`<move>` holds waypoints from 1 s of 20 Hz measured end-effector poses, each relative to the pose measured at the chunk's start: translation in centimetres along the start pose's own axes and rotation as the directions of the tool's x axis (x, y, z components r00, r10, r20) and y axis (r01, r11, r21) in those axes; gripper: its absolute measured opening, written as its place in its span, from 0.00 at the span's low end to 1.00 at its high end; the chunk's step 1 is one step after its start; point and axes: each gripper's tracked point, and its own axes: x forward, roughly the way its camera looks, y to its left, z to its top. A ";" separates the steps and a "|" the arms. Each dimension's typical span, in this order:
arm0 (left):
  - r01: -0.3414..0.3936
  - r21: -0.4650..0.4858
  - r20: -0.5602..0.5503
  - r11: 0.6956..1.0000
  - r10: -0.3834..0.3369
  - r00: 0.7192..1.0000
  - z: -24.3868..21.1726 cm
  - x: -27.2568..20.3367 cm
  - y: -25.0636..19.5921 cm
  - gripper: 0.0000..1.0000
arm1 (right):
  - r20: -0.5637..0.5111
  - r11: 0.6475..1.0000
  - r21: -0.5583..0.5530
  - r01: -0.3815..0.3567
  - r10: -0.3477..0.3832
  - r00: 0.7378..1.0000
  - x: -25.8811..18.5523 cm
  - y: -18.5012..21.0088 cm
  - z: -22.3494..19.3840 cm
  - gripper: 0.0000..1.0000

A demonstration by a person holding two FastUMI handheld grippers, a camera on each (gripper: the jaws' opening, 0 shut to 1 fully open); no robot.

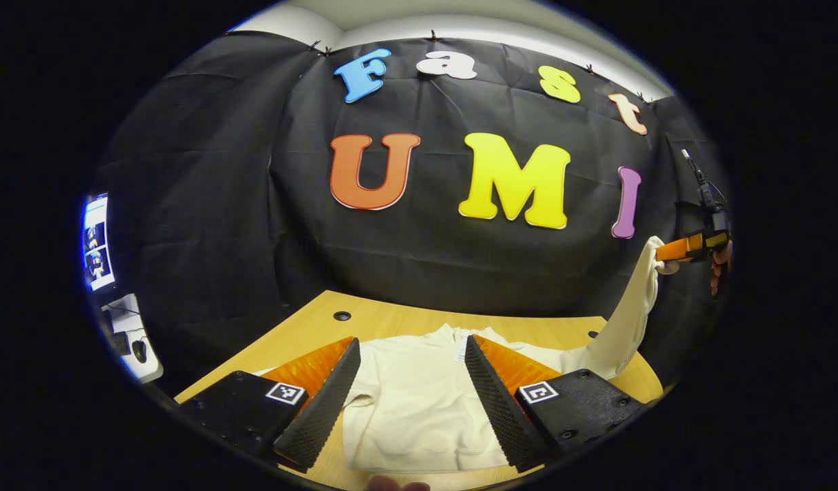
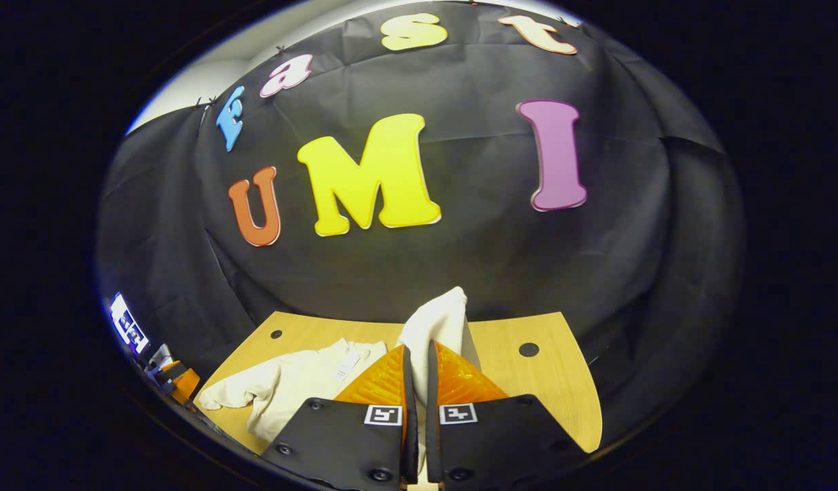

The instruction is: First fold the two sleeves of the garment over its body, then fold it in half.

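The left tool [image 1: 412,409] sits closest to the lens in the left gripper view, its two fingers spread wide with nothing between them but the sight of the cream garment [image 1: 405,402] below. The garment lies spread on the wooden counter [image 1: 309,327], collar and label toward the far edge, its body running back toward the camera between the open fingers. A fingertip of the person shows at the very bottom edge.

From the garment's far right corner one sleeve [image 1: 630,320] rises off the counter — pulled up and stretched toward the upper right, where the right tool [image 1: 667,254] grips its cuff end, a hand [image 1: 719,266] behind it.

In the right gripper view the right tool [image 2: 416,358] is nearest, its fingers pressed almost together and pinching the sleeve [image 2: 440,324], whose pale cloth bunches up just above the fingertips and hangs down between them. Beyond and to the left, the rest of the garment [image 2: 289,382] lies rumpled on the counter [image 2: 541,389], the other sleeve trailing toward the counter's left edge. A round cable hole [image 2: 528,349] shows in the bare wood to the right. At the far left edge the left tool [image 2: 176,378] is partly visible, low beside the counter — well apart from the raised sleeve.
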 end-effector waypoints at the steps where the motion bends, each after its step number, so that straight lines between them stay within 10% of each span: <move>1: -0.023 -0.003 0.005 1.000 0.023 1.000 0.2 -0.1 0.9 0.98 | -0.004 1.000 -0.013 -0.020 0.020 1.000 0.8 1.5 0.1 0.05; 10: -0.190 0.018 0.051 0.982 0.189 0.981 1.1 -2.1 8.9 0.98 | -0.106 0.979 -0.090 -0.183 0.173 0.979 9.9 13.1 -2.8 0.05; 20: -0.247 -0.022 0.045 0.969 0.248 0.968 1.1 -3.9 12.9 0.98 | -0.333 0.915 -0.225 -0.334 0.250 0.909 20.9 24.8 -16.0 0.05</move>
